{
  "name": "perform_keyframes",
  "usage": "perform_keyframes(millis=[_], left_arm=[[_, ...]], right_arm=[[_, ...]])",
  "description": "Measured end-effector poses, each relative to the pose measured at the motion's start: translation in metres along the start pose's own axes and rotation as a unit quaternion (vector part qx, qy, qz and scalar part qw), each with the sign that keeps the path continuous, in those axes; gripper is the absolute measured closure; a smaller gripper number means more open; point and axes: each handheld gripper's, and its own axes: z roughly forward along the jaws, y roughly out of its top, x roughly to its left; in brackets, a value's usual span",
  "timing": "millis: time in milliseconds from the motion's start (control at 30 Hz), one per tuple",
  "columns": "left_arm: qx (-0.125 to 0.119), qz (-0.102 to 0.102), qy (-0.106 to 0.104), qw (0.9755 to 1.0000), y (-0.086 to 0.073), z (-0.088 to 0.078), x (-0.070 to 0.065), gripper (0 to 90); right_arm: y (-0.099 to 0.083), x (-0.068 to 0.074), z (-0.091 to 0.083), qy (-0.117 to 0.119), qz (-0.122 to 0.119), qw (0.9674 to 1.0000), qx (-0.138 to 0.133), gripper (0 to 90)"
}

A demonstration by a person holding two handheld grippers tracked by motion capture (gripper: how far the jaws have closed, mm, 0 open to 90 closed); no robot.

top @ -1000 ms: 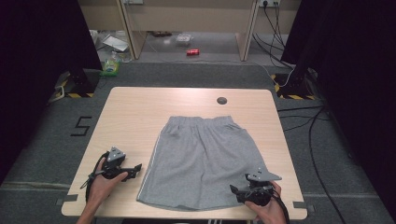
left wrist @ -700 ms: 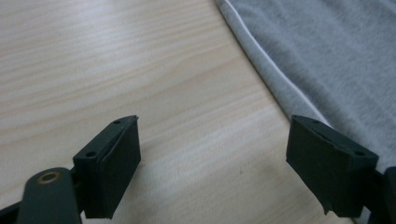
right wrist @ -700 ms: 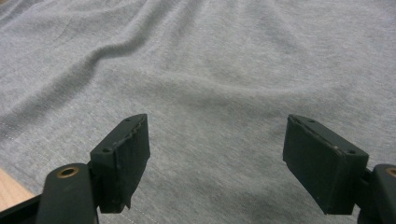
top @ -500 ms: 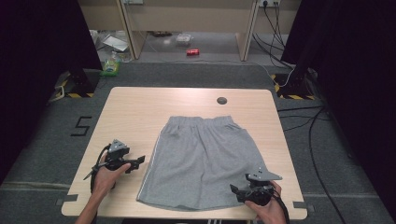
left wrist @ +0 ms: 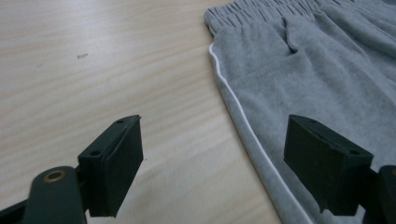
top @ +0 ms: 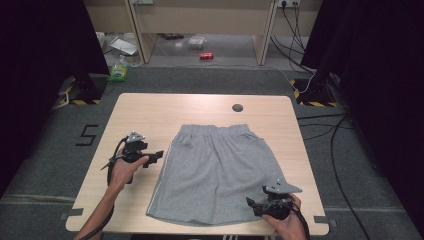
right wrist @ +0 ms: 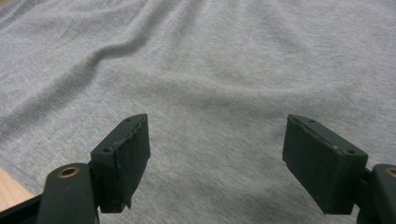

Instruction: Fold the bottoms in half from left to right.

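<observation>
Between your left gripper [left wrist: 212, 163]'s black jaws you see pale wood-grain table [left wrist: 93, 70] and grey shorts [left wrist: 317, 70] with a thin white stripe down the side seam (plain heathered knit otherwise). Ahead of your right gripper [right wrist: 217, 161], also black-jawed, the cloth is the same even grey. Beyond the shorts sits a small dark round spot [top: 238, 107] on the tabletop.

Your grey shorts [top: 215, 175] are soft, matt knitted cloth with a smooth white trim. Your table [top: 150, 112] is pale, smooth wood. The gripper pads [left wrist: 119, 154] look like matt black plastic.
</observation>
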Motion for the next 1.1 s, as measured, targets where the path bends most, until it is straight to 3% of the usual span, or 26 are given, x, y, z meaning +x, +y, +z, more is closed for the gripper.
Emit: perform_keyframes(millis=[500, 800, 1100], left_arm=[[0.013, -0.009, 0.01, 0.9998, 0.04, 0.042, -0.006, 30.9], [0.028, -0.018, 0.007, 0.9994, 0.066, 0.069, -0.018, 34.0], [0.043, -0.024, 0.02, 0.9986, 0.074, 0.091, -0.016, 42.1]], right_arm=[[0.0, 0.002, 0.001, 0.005, -0.002, 1.0, 0.005, 24.4], [0.0, 0.002, 0.001, 0.007, -0.007, 1.0, 0.003, 24.6], [0.0, 0.002, 0.001, 0.01, -0.009, 0.9999, 0.003, 24.8]])
